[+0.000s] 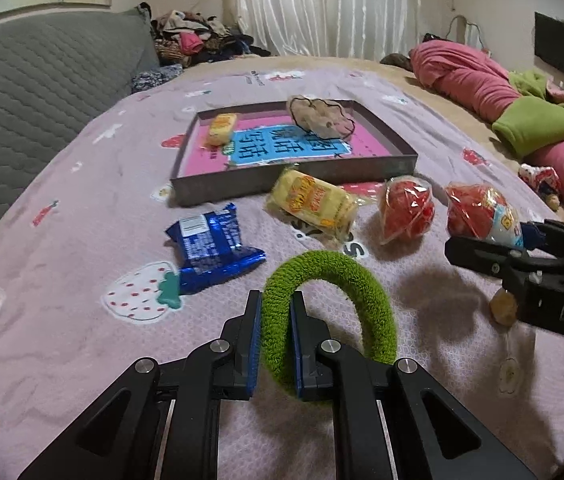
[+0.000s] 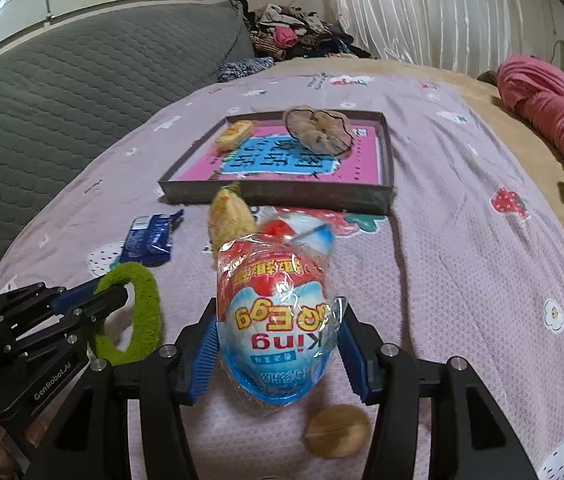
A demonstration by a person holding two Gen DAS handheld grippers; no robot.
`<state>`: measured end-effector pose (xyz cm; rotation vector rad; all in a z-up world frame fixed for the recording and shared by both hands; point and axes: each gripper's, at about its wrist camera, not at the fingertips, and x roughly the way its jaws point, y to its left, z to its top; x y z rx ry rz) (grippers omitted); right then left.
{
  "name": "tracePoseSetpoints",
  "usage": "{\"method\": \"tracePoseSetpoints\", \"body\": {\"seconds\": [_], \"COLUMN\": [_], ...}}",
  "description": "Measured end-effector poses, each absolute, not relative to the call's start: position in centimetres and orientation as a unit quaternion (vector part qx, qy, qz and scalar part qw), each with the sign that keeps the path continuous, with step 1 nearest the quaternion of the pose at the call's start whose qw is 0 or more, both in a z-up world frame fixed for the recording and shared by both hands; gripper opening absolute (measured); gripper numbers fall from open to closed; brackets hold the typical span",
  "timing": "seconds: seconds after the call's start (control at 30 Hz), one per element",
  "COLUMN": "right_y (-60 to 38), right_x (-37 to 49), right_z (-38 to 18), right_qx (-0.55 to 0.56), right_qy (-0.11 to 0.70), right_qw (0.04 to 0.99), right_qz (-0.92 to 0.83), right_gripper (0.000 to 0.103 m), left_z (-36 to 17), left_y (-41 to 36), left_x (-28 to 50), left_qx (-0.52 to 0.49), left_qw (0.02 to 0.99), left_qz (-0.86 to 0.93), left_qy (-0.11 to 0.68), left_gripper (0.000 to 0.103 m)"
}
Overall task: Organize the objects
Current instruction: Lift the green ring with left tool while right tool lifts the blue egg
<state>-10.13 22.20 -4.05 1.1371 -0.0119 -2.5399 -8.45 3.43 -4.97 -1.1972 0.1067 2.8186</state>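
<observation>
My left gripper (image 1: 276, 320) is shut on a green fuzzy hair ring (image 1: 333, 300), held just above the bed; it also shows in the right wrist view (image 2: 138, 312). My right gripper (image 2: 276, 328) is shut on a wrapped toy egg (image 2: 278, 320), red on top and blue below, also visible in the left wrist view (image 1: 481, 216). A shallow grey box lid (image 1: 293, 182) lies ahead, holding a pink book, a yellow snack pack (image 1: 222, 128) and a beige scrunchie (image 1: 321, 116).
On the pink bedsheet lie a blue snack packet (image 1: 214, 248), a yellow snack pack (image 1: 313, 204), a second red wrapped egg (image 1: 405, 208) and a walnut (image 2: 337, 432). A grey headboard (image 1: 42, 80) is at left, pink and green bedding (image 1: 521, 112) at right.
</observation>
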Motion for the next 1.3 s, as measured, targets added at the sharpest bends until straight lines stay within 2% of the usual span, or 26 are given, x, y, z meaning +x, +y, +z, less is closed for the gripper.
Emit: {"method": "tracePoseSetpoints", "body": {"seconds": [0.63, 0.8, 1.3], "right_y": [19.6, 19.7, 19.8], "right_x": [-5.9, -5.3, -4.0], "right_z": [-3.0, -2.9, 1.5], "right_qx": [0.366, 0.369, 0.325], "right_qy": [0.014, -0.007, -0.019], "right_qw": [0.184, 0.193, 0.188], "right_qz": [-0.912, -0.909, -0.927], "right_gripper": [0.054, 0.054, 0.054], "left_z": [-3.5, -2.8, 0.7], "left_y": [0.7, 0.0, -2.2], "left_x": [-5.6, -5.1, -4.2], "left_qx": [-0.367, -0.362, -0.323], "left_qw": [0.011, 0.012, 0.011], "left_qz": [0.93, 0.932, 0.946], "left_qy": [0.016, 0.012, -0.008], "left_gripper": [0.013, 0.013, 0.013]}}
